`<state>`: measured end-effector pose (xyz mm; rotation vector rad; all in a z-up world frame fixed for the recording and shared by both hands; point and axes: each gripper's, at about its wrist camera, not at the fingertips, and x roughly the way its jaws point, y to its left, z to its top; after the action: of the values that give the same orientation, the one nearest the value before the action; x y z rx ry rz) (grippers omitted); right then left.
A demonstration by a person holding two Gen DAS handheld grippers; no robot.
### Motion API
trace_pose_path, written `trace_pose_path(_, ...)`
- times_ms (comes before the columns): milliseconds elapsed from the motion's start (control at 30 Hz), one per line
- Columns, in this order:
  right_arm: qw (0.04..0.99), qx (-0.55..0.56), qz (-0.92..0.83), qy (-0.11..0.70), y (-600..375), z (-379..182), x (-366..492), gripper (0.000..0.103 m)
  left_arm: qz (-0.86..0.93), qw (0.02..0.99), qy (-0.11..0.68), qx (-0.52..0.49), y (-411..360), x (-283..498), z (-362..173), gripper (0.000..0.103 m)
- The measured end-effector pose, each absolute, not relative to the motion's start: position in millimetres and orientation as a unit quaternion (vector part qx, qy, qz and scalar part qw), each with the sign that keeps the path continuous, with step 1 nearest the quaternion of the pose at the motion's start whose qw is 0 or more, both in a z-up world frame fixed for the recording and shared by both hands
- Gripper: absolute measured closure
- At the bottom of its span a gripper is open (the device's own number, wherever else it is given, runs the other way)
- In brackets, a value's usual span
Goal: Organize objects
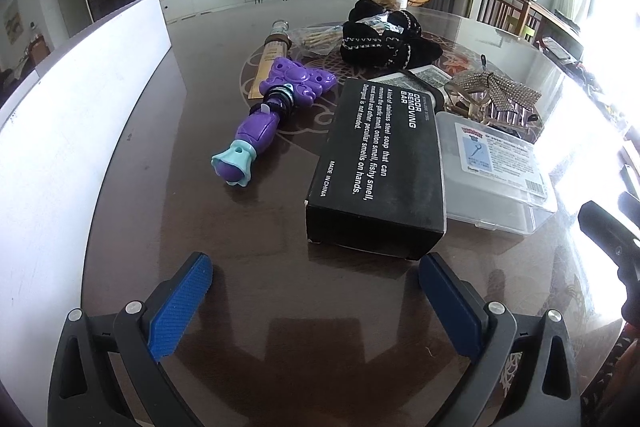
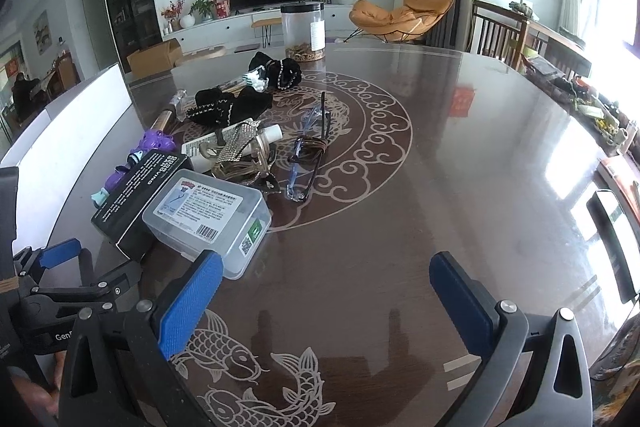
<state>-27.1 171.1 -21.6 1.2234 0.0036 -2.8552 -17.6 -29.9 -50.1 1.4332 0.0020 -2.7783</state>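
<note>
Dark round table (image 2: 460, 147), right half bare out to the rim; clutter sits left-centre. White board (image 1: 80, 131) walls the left edge. Black box (image 1: 380, 163) lies flat, long axis near-to-far, touching the clear plastic case (image 1: 492, 167) on its right. Purple toy (image 1: 264, 119) left of the box, long axis diagonal, blue end nearest me. My left gripper (image 1: 316, 303) and right gripper (image 2: 328, 307): fingers wide, nothing held.

Left gripper (image 1: 316, 281) and right gripper (image 2: 326, 277) both tilted downward, jaws spread wide, nothing between the blue pads (image 1: 182, 307).
</note>
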Motion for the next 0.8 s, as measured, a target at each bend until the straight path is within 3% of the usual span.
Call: trace_pose_path(800, 0.045, 0.438, -0.897, 0.037, 149.8, -40.5, -37.3, 0.000, -0.889, 0.007, 0.000, 0.458, -29.9, -18.8, -52.0, 0.000)
